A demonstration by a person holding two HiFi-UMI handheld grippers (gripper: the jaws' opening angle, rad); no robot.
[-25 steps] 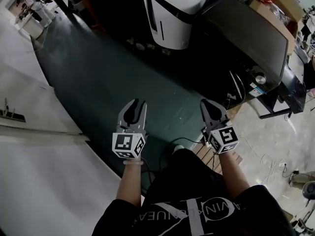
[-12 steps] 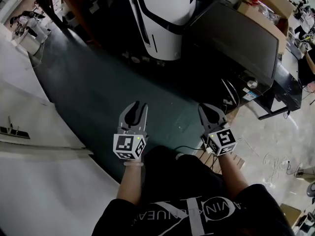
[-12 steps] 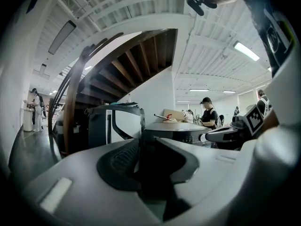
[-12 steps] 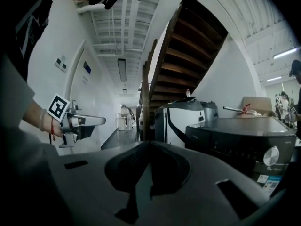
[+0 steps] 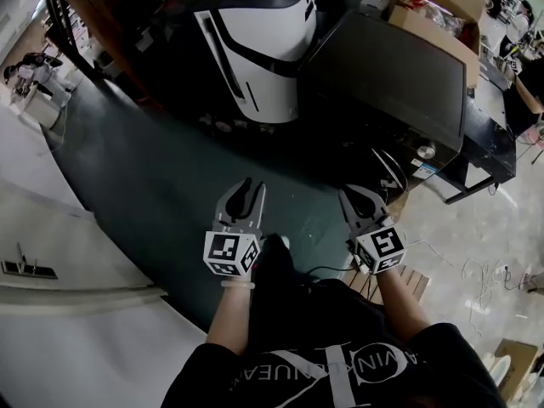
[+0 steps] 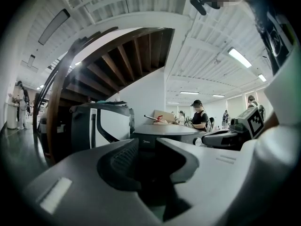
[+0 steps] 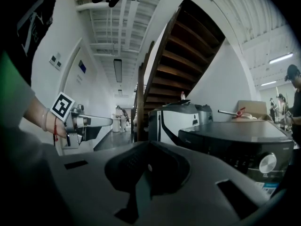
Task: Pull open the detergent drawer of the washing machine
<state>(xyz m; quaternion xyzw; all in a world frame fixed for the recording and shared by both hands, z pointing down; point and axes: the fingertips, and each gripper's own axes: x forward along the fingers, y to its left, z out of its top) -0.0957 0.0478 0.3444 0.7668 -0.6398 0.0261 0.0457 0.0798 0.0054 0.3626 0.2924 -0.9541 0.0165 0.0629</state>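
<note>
Facing a dark washing machine (image 5: 387,79), a person stands on a dark green floor (image 5: 144,160) with both tongs held out roughly level in front of the body, neither touching anything. The left tongs (image 5: 246,187) are spread, a clear gap between the tips and nothing in it; in the left gripper view (image 6: 146,142) the washing machine's (image 6: 162,131) front and top show through that gap, well apart from the tips. The right tongs (image 5: 355,192) are pressed together with nothing pinched, the tips meeting in a seam in the right gripper view (image 7: 148,149). The washing machine sits ahead and to the right of both tongs, with its control strip and a round silver knob (image 7: 267,163) on the near front edge; the detergent drawer can't be picked out on that dark front, so whether it is shut or pulled out can't be told. A cardboard box (image 5: 446,11) sits at the machine's far side. Just beside the washer on the left stands a white-and-black machine (image 5: 255,49). A dark wooden staircase (image 6: 117,55) rises overhead. A person in a black cap (image 6: 200,117) stands far behind the washer.
</note>
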